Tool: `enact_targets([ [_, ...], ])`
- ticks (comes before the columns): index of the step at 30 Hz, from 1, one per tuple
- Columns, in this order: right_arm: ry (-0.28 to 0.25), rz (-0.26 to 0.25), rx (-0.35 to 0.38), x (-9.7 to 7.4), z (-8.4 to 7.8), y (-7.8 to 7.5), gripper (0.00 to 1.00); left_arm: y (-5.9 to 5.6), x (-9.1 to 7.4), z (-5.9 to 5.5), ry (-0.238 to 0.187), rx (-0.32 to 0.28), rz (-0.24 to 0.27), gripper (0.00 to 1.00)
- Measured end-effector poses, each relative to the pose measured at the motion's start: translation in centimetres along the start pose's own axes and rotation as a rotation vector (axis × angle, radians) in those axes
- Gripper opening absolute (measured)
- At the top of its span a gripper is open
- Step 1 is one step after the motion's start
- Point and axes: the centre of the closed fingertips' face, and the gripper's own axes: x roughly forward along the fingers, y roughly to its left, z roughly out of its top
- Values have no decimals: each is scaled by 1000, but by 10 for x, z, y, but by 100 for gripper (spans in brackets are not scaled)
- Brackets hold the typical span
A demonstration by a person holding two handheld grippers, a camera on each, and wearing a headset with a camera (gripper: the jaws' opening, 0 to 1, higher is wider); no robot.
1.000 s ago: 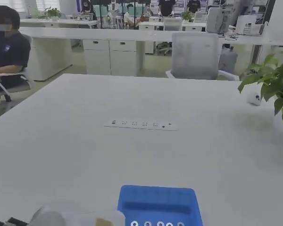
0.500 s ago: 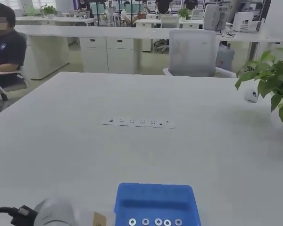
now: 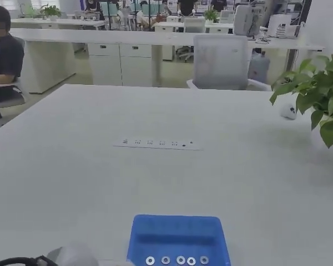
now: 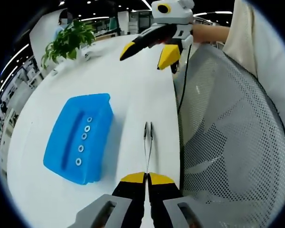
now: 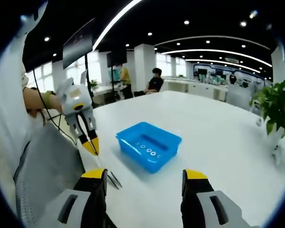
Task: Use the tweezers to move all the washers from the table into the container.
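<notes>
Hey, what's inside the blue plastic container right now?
Five small silver metal washers lie in a row inside the blue plastic container. Nothing covers them; its walls hide slivers of floor.

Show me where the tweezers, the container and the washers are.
tweezers (image 4: 147, 160), left gripper view, where the two arms join.
container (image 3: 177, 228), head view, bare blue floor.
washers (image 3: 180, 260), head view, middle washer of the row.

Container (image 3: 176, 235): bright blue, plain.
Washers (image 3: 177, 260): silvery rings.
Tweezers (image 4: 147, 142): probably grey metal, too thin to judge well.
Left gripper (image 4: 147, 177), right gripper (image 5: 145, 174): black jaws, yellow tips, grey bodies.
Table (image 3: 155, 183): plain off-white.
Chair back (image 4: 228, 142): grey, fine mesh pattern.
Plant (image 3: 316, 94): green leaves.
</notes>
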Motion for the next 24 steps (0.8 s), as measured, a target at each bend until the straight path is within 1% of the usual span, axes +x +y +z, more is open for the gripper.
enact_targets([
  [1, -15, -47, 17, -5, 1, -6, 65, 0, 1, -1, 3, 0, 2, 0],
  [4, -68, -142, 66, -18, 5, -17, 74, 1, 5, -4, 19, -2, 1, 0],
  [5, -96, -175, 80, -23, 8, -21, 77, 0, 6, -5, 27, -4, -3, 0],
  [7, -128, -214, 95, -29, 12, -25, 79, -1, 8, -7, 43, 1, -5, 0],
  [8, -152, -246, 106, -33, 15, -29, 81, -1, 9, -8, 49, 3, -7, 0],
  [10, -192, -292, 114, -38, 21, -34, 82, -1, 11, -10, 62, 4, -9, 0],
  [12, -212, -315, 111, -41, 24, -36, 83, 0, 13, -11, 75, 1, -11, 0],
  [14, -220, -342, 98, -43, 25, -41, 85, 0, 15, -13, 83, -3, -12, 0],
  [18, -228, -349, 134, -43, 23, -44, 85, -2, 17, -15, 94, -9, -18, 0],
  [24, -218, -341, 124, -40, 23, -41, 85, -3, 18, -18, 113, 1, -25, 0],
])
